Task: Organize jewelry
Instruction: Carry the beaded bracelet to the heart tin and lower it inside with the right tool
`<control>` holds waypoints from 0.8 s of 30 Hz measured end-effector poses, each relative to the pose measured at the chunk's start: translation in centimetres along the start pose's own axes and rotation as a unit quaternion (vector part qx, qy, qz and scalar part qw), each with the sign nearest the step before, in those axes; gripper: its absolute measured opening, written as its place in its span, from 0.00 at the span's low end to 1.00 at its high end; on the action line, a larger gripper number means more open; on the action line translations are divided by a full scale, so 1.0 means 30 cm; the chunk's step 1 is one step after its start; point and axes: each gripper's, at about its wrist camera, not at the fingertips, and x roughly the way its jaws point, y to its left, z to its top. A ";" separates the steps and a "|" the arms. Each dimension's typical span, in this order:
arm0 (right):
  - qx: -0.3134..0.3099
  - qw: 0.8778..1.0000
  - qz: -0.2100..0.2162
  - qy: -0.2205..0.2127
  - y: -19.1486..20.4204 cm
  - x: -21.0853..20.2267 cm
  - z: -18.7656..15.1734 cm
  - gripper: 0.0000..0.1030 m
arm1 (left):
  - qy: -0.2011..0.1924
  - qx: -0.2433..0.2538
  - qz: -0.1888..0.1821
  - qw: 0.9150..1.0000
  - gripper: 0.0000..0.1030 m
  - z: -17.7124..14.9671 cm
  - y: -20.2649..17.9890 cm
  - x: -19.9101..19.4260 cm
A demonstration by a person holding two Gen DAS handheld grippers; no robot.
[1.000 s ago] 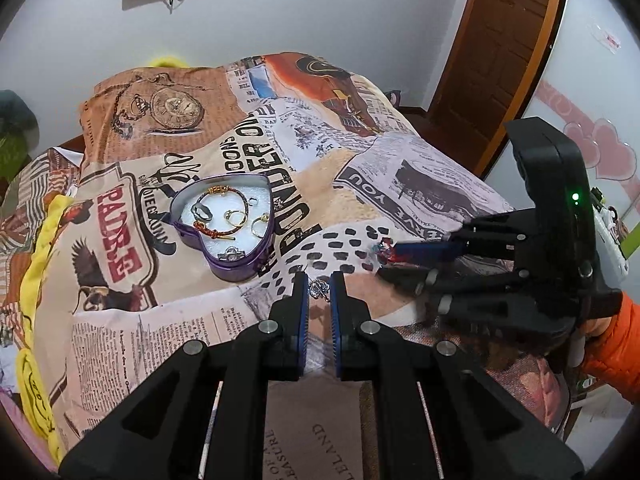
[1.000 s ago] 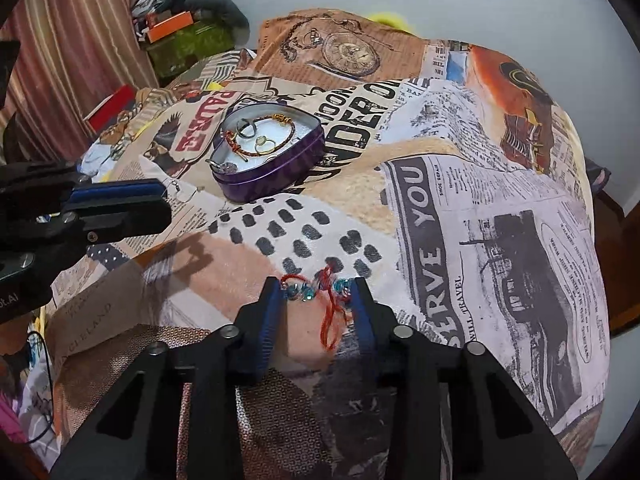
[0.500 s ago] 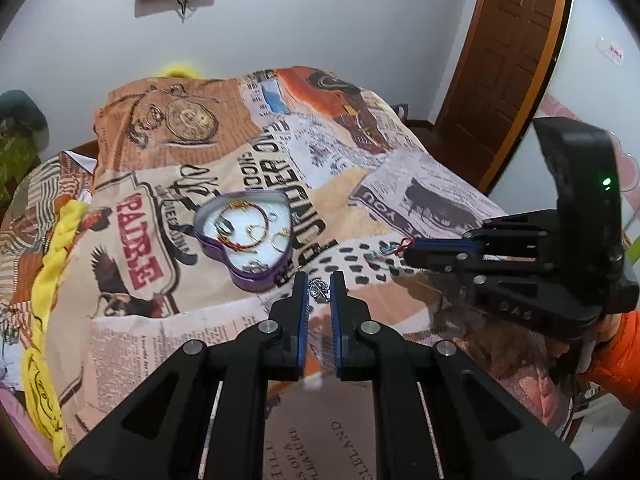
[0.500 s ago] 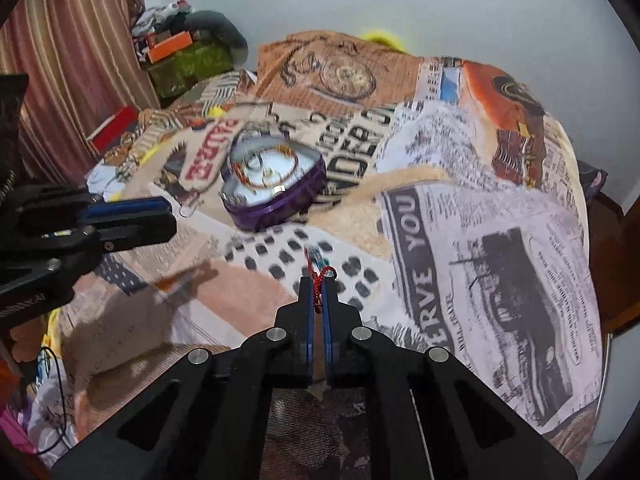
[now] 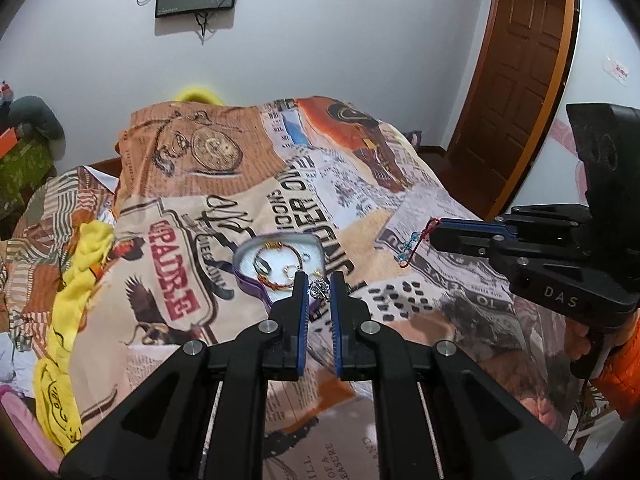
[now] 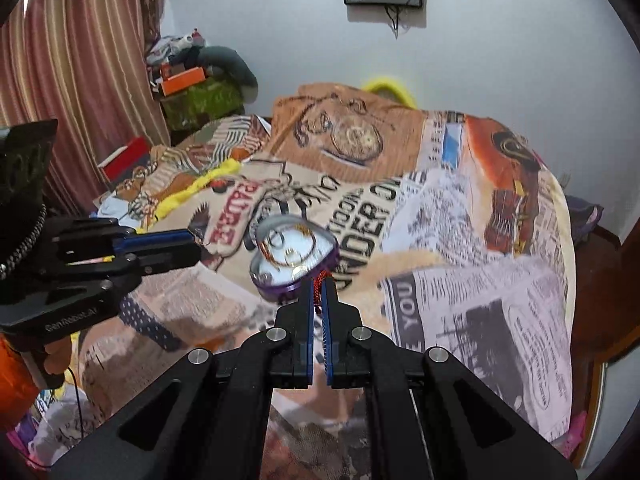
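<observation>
Silver charm between closed jaws

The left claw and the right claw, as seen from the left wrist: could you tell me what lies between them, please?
Only the printed bedspread lies between the left claw and right claw; the red beaded bracelet dangles there.

Black grippers, blue-padded fingers, silver screws (orange sleeve behind).

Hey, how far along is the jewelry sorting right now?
Partly done. The purple heart tin on the bedspread already holds bangles and rings. In hand: the left gripper pinches a small silver piece, and the right gripper is shut on a red cord bracelet with blue beads, both clear of the bed. Left: dropping both into the tin.
</observation>
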 end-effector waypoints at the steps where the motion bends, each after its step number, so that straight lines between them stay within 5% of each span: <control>1: -0.001 1.000 -0.001 -0.003 0.003 0.003 0.009 0.03 | -0.002 0.000 0.001 1.000 0.08 0.006 0.005 0.001; 24: 0.003 1.000 0.014 0.008 0.018 0.196 0.118 0.03 | -0.002 -0.017 0.017 1.000 0.08 0.107 0.148 0.155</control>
